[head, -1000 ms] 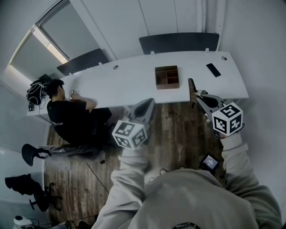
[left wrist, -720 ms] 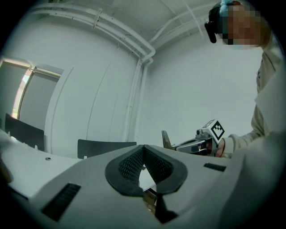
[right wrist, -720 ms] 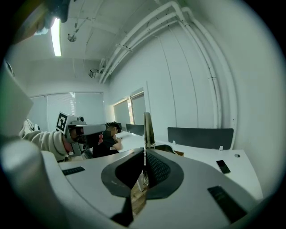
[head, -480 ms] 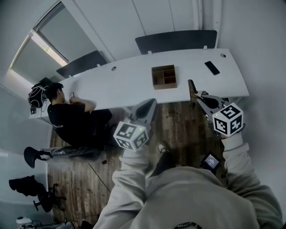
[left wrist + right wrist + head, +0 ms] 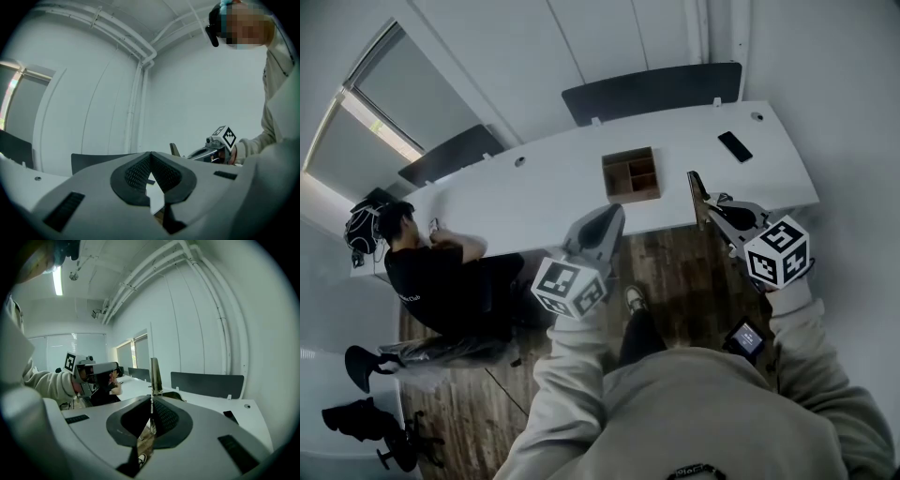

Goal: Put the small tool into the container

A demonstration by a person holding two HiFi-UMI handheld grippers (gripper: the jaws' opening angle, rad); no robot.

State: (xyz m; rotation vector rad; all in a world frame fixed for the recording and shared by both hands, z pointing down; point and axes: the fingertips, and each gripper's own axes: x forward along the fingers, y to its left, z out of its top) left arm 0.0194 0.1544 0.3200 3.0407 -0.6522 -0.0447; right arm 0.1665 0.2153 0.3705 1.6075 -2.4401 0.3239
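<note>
We hold the right claw point(image 5: 717, 208) closed on the small tool point(image 5: 696, 195), a thin, flat, brownish strip that stands upright out of the jaws; the right gripper view shows it pinched edge-on between the pads at its lower end. The left claw point(image 5: 608, 218) is closed at its tips with nothing between them, as the left gripper view confirms. Both claws hang over the dark wood floor point(image 5: 670, 272), short of the long white table point(image 5: 534, 187). The container, a brown wooden box with inner dividers point(image 5: 633, 195), sits on that table well apart from the tool, so we judge the carry to be under way with the drop not yet begun. The main risk is pivoting: the grip takes only one end of a long strip, so a knock against the table edge or a divider could turn it in the pads or free it outside the box.
</note>
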